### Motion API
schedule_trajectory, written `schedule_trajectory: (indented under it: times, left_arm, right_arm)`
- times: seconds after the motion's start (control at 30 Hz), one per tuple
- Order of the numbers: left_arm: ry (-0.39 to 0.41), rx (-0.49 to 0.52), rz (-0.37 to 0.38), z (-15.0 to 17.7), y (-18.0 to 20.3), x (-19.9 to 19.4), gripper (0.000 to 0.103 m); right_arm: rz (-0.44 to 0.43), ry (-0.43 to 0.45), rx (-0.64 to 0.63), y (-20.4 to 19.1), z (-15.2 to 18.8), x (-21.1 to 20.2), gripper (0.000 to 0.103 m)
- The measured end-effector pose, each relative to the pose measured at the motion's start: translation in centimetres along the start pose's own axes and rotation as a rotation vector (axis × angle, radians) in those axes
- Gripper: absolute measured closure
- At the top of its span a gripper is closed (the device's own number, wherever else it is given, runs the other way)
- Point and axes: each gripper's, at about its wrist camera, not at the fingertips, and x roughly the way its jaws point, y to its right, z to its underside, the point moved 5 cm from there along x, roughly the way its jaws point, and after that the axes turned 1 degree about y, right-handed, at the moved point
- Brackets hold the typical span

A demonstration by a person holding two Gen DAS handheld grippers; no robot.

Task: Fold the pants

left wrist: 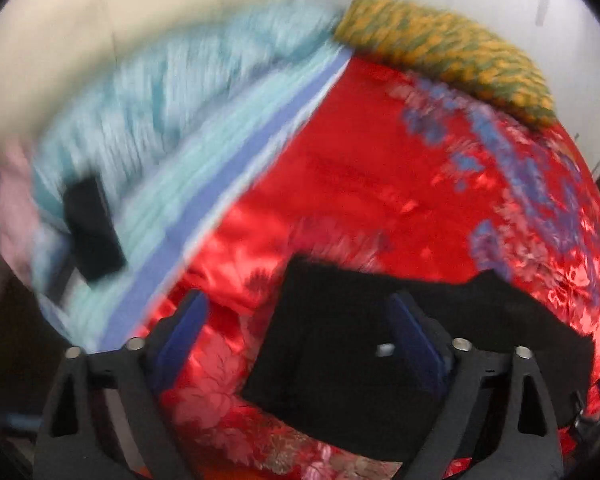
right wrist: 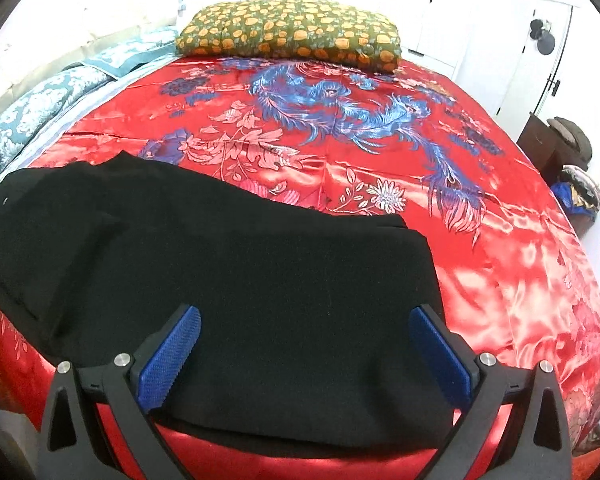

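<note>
Your left gripper [left wrist: 300,320] and right gripper [right wrist: 304,334] both gape wide, holding nothing, above the black pants [right wrist: 204,248] lying on the red bedspread [right wrist: 380,184].

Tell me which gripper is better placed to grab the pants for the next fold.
Probably right: the right gripper hangs open and centred over the black pants. The left gripper is open too, but straddles only their edge.
</note>
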Motion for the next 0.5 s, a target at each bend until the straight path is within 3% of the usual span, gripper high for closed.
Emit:
schedule_trajectory:
  times: [0.13, 0.5]
  left_arm:
    - [0.173, 0.095, -0.059, -2.2, 4.2, -8.4, 0.0]
    - [0.33, 0.111, -0.152, -6.9, 8.0, -18.2, 0.0]
  right_arm:
    - [-0.001, -0.026, 0.017, 0.0, 0.3, 1.0, 0.0]
    - [0.015, -0.024, 0.043, 0.0, 0.6, 0.5, 0.0]
